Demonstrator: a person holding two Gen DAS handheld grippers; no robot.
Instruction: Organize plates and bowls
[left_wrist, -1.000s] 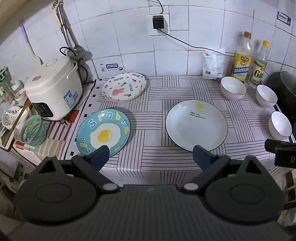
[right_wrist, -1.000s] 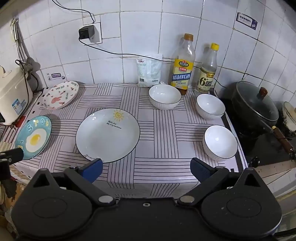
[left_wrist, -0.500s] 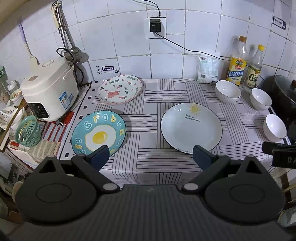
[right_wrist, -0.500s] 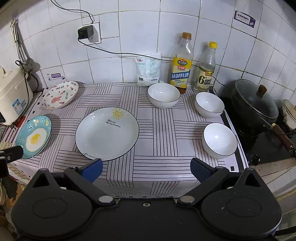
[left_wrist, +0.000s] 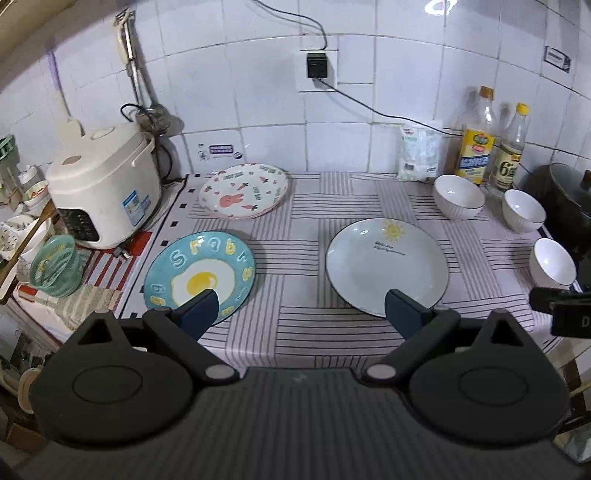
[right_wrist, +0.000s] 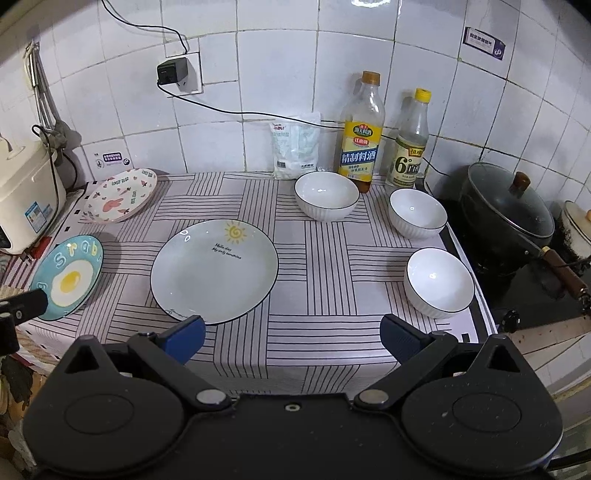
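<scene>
spread flat across the striped tablecloth (right_wrist: 314, 302): large pale round plate with a sun motif (right_wrist: 214, 269) in the middle, blue fried-egg plate (left_wrist: 199, 275) at the front left corner, pink rabbit-print plate (left_wrist: 243, 190) near the wall, three white ribbed bowls (right_wrist: 439, 280) apart on the right. left gripper (left_wrist: 301, 310) and right gripper (right_wrist: 291, 334) both wide, holding nothing, short of the table edge. likely trouble: glazed rims slipping from a shallow pinch; nearest bowl nudged off toward the black pot (right_wrist: 506, 214).

dim indoor light | ceiling-lamp glare on tiles | fisheye-bent edges
</scene>
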